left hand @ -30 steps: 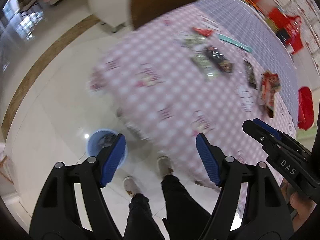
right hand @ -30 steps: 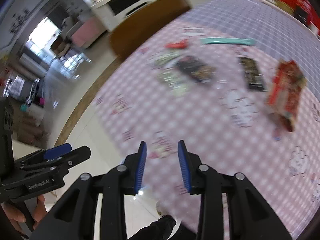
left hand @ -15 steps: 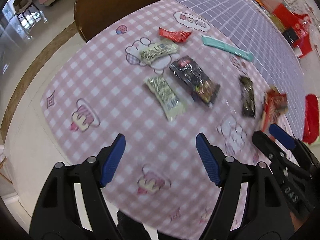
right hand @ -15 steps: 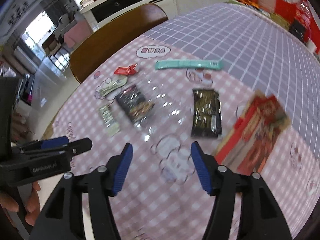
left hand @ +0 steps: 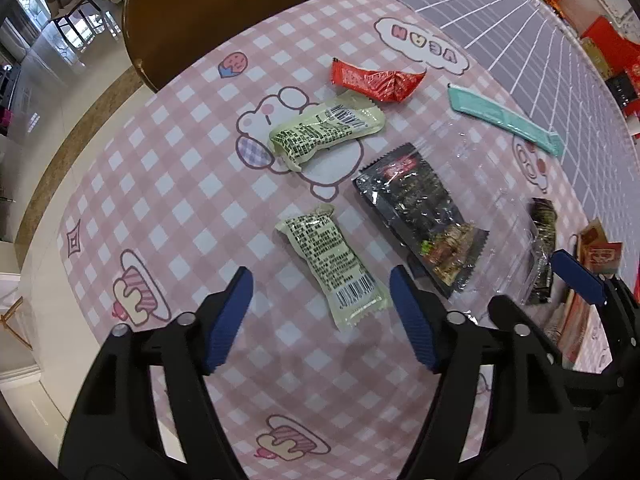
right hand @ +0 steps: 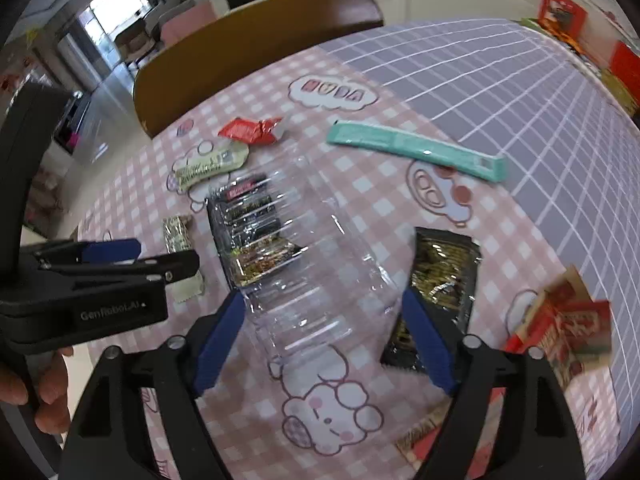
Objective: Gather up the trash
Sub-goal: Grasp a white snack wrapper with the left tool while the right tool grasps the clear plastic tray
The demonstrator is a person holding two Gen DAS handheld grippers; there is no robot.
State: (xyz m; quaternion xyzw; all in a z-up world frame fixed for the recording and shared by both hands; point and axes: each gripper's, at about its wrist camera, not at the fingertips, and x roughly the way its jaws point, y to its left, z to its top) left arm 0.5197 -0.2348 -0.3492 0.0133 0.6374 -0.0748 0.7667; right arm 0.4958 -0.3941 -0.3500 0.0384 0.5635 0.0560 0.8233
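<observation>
My left gripper (left hand: 320, 314) points down over a pale green wrapper (left hand: 332, 264) lying flat on the pink checked tablecloth (left hand: 160, 168). Its jaws are closing, with the wrapper's near end between the pads and untouched. My right gripper (right hand: 324, 338) hangs over a clear plastic bottle (right hand: 312, 264) lying on its side. Those jaws are opening and straddle the bottle's near end without pressing it. Around them lie a black snack bag (left hand: 420, 220), a second pale green wrapper (left hand: 324, 132), a red wrapper (left hand: 376, 80) and a dark gold-printed wrapper (right hand: 444, 280).
A teal strip (right hand: 416, 150) lies toward the purple grid cloth (right hand: 500, 80). A red carton (right hand: 568, 328) sits at the right. A brown chair back (right hand: 248, 52) stands behind the far edge. The table's left edge drops to a tiled floor (left hand: 44, 92).
Both grippers came in from the table's edge over the trash and sank toward it. The right jaws spread much wider. The left jaws narrowed a little.
</observation>
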